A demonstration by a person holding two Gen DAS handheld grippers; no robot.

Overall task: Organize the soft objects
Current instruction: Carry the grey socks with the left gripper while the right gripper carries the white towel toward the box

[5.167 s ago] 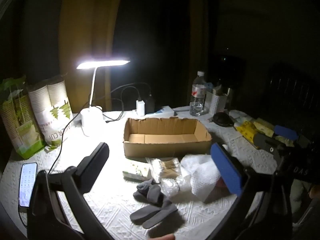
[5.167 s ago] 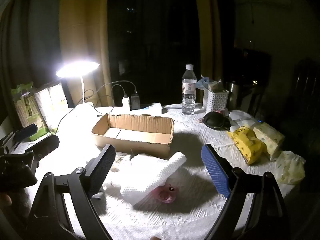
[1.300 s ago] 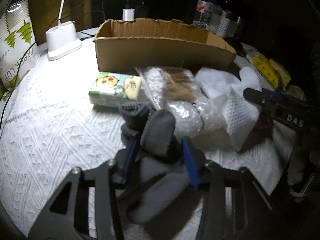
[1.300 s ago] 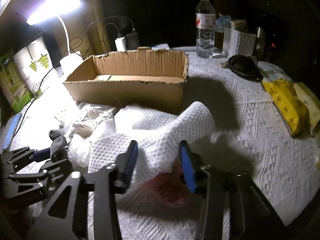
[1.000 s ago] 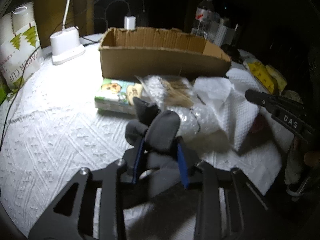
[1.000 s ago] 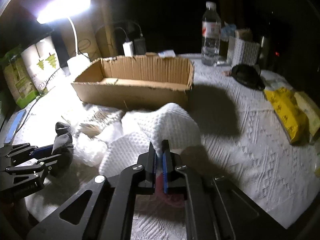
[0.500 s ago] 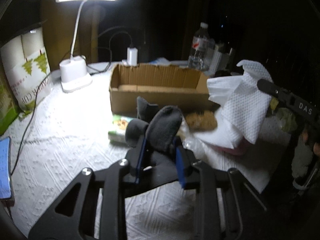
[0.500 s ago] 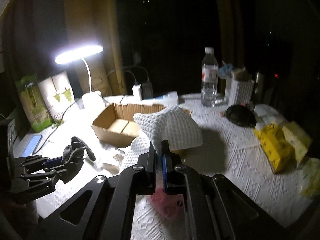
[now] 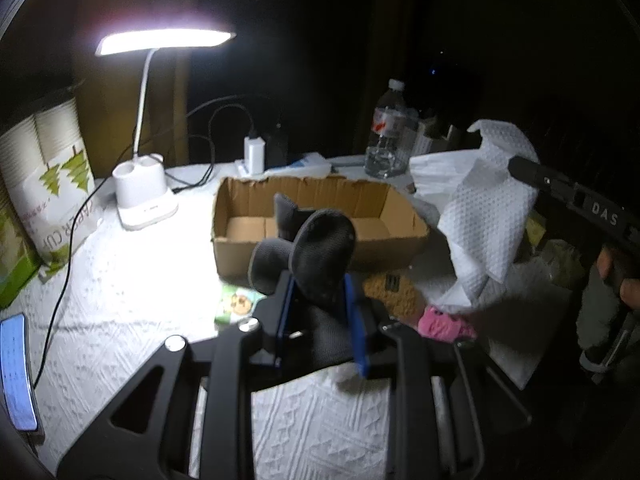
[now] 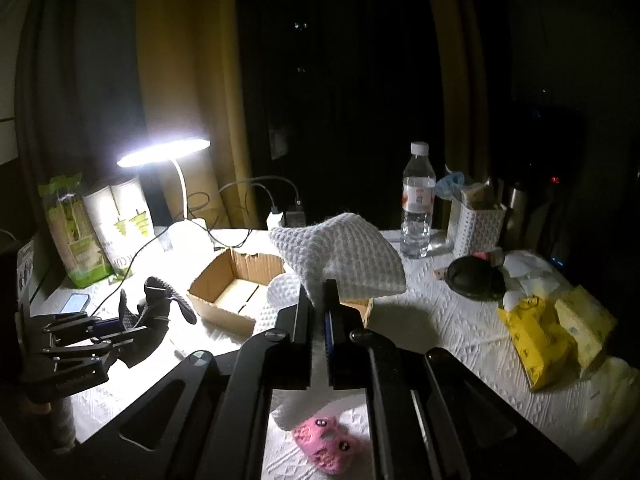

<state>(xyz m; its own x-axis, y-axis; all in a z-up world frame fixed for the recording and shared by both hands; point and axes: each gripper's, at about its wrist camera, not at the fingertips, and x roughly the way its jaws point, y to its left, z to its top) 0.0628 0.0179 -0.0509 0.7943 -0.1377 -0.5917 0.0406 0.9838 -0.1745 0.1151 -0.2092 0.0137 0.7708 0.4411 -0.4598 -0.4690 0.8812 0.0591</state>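
Note:
My left gripper (image 9: 318, 300) is shut on dark grey socks (image 9: 316, 248) and holds them in the air in front of the open cardboard box (image 9: 320, 216). It also shows at the left of the right wrist view (image 10: 120, 320) with the socks (image 10: 160, 304). My right gripper (image 10: 319, 304) is shut on a white waffle cloth (image 10: 344, 252) lifted above the box's right end (image 10: 224, 280). The cloth (image 9: 484, 216) hangs at the right of the left wrist view. A pink soft item (image 10: 324, 444) lies on the tablecloth below the right gripper.
A lit desk lamp (image 9: 144, 196) stands left of the box. A tissue pack (image 9: 236, 304) and a cotton swab bag (image 9: 388, 292) lie before the box. A water bottle (image 10: 418, 212), white basket (image 10: 478, 228), black lid (image 10: 472, 278), yellow packs (image 10: 540, 340), paper cups (image 9: 44, 184) and phone (image 9: 16, 372) surround.
Both grippers have risen further from the table with their loads. The socks and the cloth now hang higher, close to the box.

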